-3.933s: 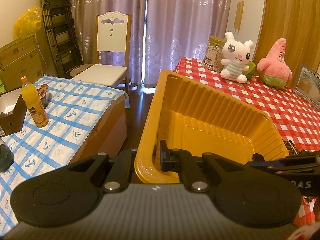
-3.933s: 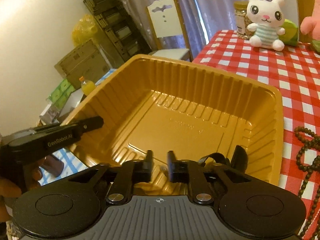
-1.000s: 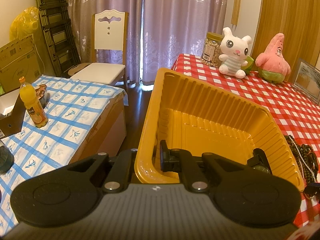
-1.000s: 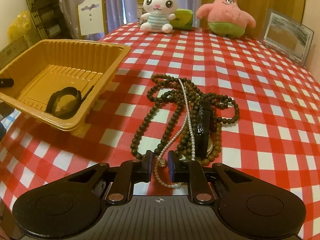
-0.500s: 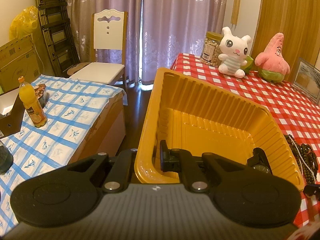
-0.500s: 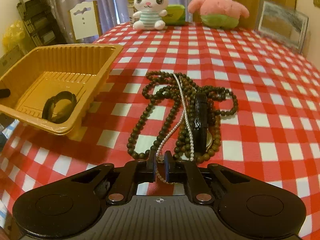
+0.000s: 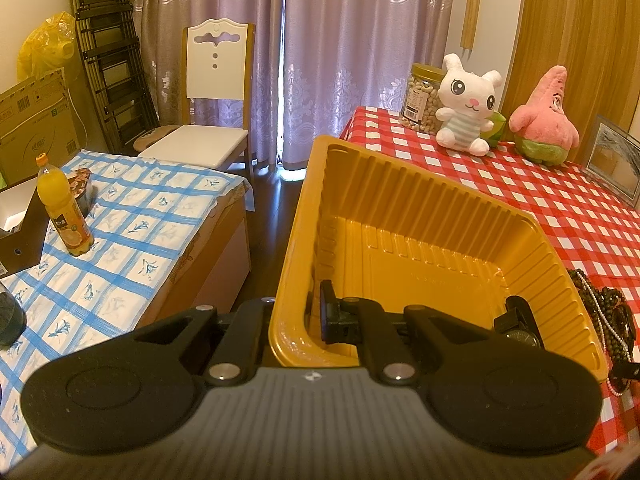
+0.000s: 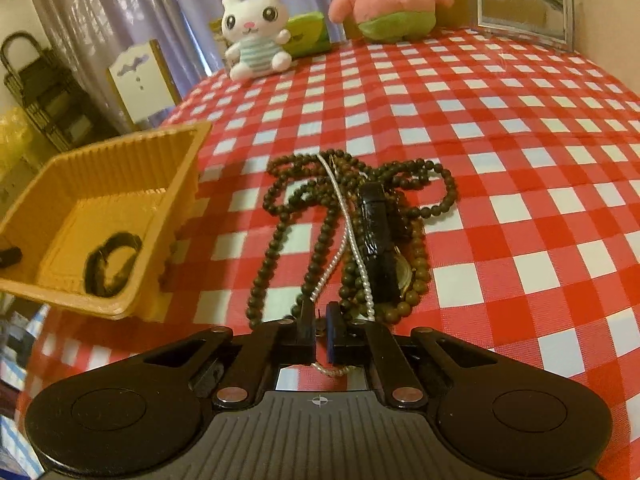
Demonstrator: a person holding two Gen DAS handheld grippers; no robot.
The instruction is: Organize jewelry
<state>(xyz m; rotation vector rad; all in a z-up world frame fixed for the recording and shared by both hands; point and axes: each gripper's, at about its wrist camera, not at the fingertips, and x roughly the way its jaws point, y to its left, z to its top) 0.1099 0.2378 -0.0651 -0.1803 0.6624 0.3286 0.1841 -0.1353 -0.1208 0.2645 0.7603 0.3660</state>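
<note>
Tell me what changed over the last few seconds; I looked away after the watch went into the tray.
The right gripper left the yellow tray, crossed to the jewelry pile on the checked cloth and closed on the pearl necklace. The left gripper stayed clamped on the tray's rim, and the black watch stayed inside.

Left wrist view: riding on the left gripper [image 7: 314,314], angled down, very close over the near rim of the yellow tray [image 7: 400,208], facing the curtains and a chair. Right wrist view: riding on the right gripper [image 8: 319,326], low over the checked bench [image 8: 520,152], just behind the bead pile [image 8: 352,216]. Shared: tray, beads, white rabbit toy [image 8: 256,28], pink star toy [image 8: 390,0].
</note>
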